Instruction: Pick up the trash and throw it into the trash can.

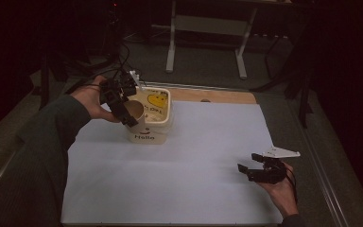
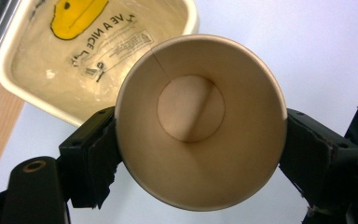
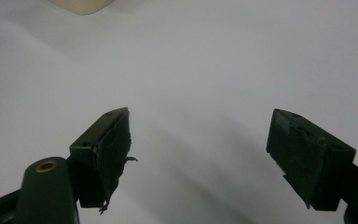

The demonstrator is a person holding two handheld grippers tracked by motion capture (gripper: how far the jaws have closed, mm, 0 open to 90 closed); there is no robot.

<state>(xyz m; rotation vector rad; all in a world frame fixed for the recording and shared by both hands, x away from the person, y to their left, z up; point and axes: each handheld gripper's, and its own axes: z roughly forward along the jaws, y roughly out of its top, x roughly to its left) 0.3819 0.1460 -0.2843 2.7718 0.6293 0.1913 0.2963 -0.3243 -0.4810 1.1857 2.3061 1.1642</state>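
We see the left claw (image 1: 123, 101) grasping a paper cup (image 2: 200, 121) by its sides, held at about ten o'clock on the counter (image 1: 179, 170), just beside a cream tub (image 1: 163, 106) with a yellow print. Our right claw (image 1: 255, 165) sits released at four o'clock, jaws wide apart above the bare sheet.

The cup (image 2: 200, 121) looks like matt tan paper, smooth inside. At its 11 o'clock, the cream tub (image 2: 98, 56) looks like glossy plastic. The table (image 1: 194, 156) has a smooth matt pale sheet; bare wood (image 1: 217, 96) edges it at 12 o'clock.
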